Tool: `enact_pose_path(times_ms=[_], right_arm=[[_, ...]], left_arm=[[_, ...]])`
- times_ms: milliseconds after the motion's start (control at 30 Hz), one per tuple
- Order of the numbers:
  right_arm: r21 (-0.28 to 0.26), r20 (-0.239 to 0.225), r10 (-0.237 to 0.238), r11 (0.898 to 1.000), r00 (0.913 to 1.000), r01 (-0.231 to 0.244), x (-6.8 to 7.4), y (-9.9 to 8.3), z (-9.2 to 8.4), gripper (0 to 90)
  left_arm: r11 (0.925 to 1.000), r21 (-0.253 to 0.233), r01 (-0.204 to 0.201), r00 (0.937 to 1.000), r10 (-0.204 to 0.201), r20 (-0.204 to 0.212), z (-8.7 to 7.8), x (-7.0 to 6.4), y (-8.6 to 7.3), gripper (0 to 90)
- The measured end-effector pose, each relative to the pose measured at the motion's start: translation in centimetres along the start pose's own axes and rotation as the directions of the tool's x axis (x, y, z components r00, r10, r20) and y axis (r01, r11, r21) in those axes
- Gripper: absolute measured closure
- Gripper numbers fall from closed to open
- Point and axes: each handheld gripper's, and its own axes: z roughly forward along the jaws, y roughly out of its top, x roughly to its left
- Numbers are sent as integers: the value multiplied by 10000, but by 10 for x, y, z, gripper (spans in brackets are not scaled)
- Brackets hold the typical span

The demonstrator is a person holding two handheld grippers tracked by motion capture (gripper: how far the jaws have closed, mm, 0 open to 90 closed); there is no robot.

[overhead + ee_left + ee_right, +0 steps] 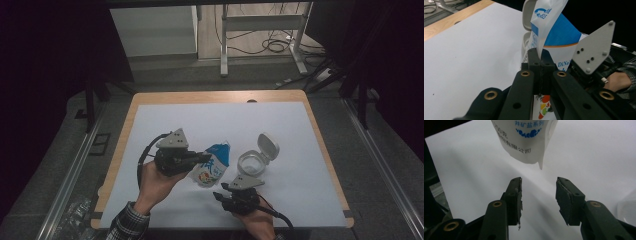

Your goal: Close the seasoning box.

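A blue and white printed pouch point(214, 169) hangs tilted above the white sheet, near the front middle of the table. My left gripper point(206, 159) is shut on its edge; in the left gripper view the jaws point(540, 53) pinch the thin white film of the pouch point(554, 30). My right gripper point(220, 190) sits just in front of and below the pouch. In the right gripper view its jaws point(538, 187) stand open with nothing between them, and the pouch's lower corner point(524, 137) hangs a little beyond the tips.
A white round container point(241, 160) with its flip lid point(267, 145) open stands just right of the pouch. The white sheet point(300, 150) covers most of the wooden table point(215, 97). Cables and a metal frame lie on the floor behind.
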Motion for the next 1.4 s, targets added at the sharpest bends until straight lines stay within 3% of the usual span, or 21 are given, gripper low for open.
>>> enact_pose_path(times_ms=[300,833,1067,1233,1300,1400], right_arm=[[-454,217,-246,9986,9995,256,5,1,12,560],[-1166,397,-255,9927,9989,299,6,4,18,556],[-1854,938,-230,9818,9953,401,8,5,15,558],[-1891,921,-378,9804,9950,548,9,5,13,558],[-1786,555,-526,9820,9971,617,9,5,10,552],[-1700,520,-593,9831,9969,674,11,5,9,544]], left_arm=[[10000,94,-27,9999,25,165,-3,-5,10,900],[9999,100,-29,9993,25,377,-3,-12,20,900],[9997,228,-32,9993,24,380,1,-13,22,900],[9997,244,26,9997,-32,260,3,-13,23,900],[9995,325,63,9997,-71,248,7,-11,24,900],[9990,449,23,9999,-29,141,9,-11,25,900]])
